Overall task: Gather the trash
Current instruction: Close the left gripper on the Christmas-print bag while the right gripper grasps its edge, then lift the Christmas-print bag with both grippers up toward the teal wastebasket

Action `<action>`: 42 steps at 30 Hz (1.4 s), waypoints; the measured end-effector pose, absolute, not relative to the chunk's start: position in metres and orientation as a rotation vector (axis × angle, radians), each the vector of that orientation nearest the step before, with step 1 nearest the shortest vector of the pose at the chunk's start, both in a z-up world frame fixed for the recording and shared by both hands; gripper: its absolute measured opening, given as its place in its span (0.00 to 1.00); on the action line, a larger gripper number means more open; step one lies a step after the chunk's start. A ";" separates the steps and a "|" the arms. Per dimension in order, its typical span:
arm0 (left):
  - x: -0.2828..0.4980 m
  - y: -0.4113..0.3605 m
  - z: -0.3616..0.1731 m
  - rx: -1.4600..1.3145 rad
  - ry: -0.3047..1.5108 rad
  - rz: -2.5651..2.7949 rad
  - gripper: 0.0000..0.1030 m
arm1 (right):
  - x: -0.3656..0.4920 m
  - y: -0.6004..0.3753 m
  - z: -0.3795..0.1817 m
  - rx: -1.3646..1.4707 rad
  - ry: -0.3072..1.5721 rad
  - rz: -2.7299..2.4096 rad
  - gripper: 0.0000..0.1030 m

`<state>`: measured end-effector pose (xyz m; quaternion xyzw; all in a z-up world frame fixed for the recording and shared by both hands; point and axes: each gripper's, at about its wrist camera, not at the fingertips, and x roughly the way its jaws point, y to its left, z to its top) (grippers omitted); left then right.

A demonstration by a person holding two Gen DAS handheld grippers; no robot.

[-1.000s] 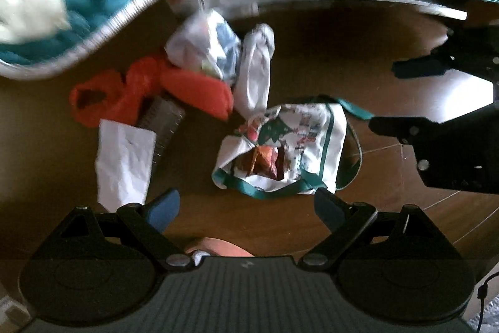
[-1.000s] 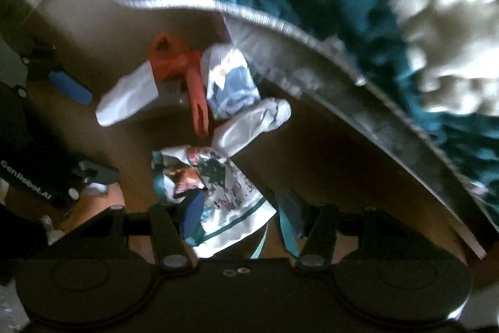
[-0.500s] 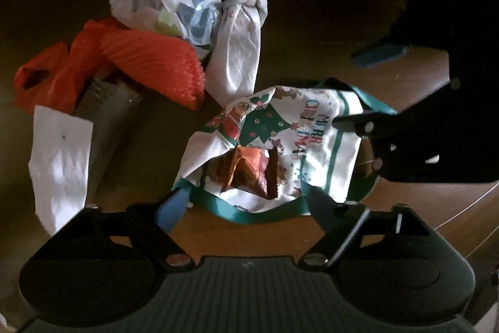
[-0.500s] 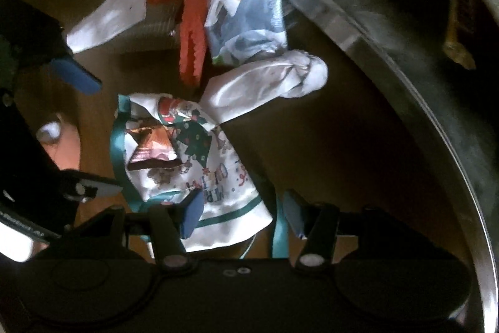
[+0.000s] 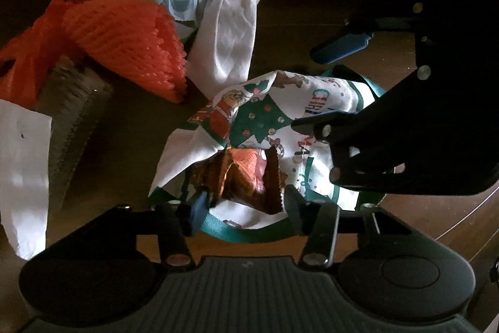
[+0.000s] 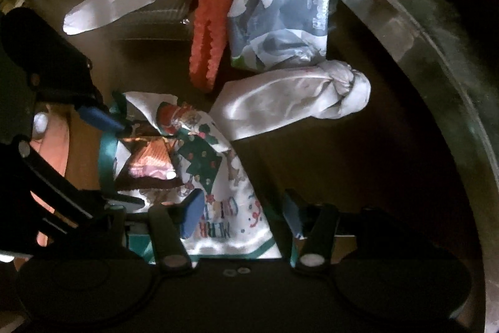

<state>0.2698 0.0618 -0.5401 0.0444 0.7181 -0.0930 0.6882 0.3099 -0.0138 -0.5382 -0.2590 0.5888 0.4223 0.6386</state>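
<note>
Brown floor (image 5: 131, 127) lies bare beside the Christmas bag (image 5: 315, 102).

Dim, uneven light fills both wrist views, with the wooden floor (image 5: 296, 8) falling into near-black shadow. White surfaces catch what light there is: a paper scrap (image 5: 23, 177) glows at the left edge of the left wrist view, and the knotted white bag (image 6: 296, 99) and printed Christmas bag (image 6: 218, 177) stand out brightly in the right wrist view. The orange foam net (image 5: 124, 42) reads vividly. A foil wrapper (image 6: 149, 167) throws a small glint. The right gripper (image 5: 430, 114) is a featureless silhouette. Fisheye distortion bends a metal rim (image 6: 436, 58) into a broad, soft arc, smeared and hazy toward the edge. Fine detail is soft and grainy throughout.
</note>
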 end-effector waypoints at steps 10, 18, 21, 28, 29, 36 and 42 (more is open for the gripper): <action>0.277 0.071 -0.540 0.084 1.600 -0.223 0.28 | 0.307 -0.008 -0.540 -0.578 1.357 0.940 0.19; 0.278 0.082 -0.525 0.056 1.590 -0.262 0.25 | 0.296 -0.017 -0.526 -0.498 1.377 0.899 0.07; 0.277 0.088 -0.514 0.032 1.592 -0.305 0.25 | 0.293 -0.021 -0.517 -0.473 1.389 0.882 0.06; 0.277 0.094 -0.482 0.062 1.567 -0.411 0.24 | 0.285 -0.036 -0.489 -0.405 1.396 0.843 0.04; 0.276 0.095 -0.476 0.071 1.561 -0.425 0.24 | 0.282 -0.036 -0.486 -0.408 1.391 0.838 0.04; 0.266 0.086 -0.438 0.120 1.516 -0.473 0.24 | 0.264 -0.041 -0.454 -0.417 1.344 0.798 0.03; 0.264 0.079 -0.389 0.145 1.454 -0.469 0.24 | 0.257 -0.047 -0.399 -0.403 1.285 0.771 0.03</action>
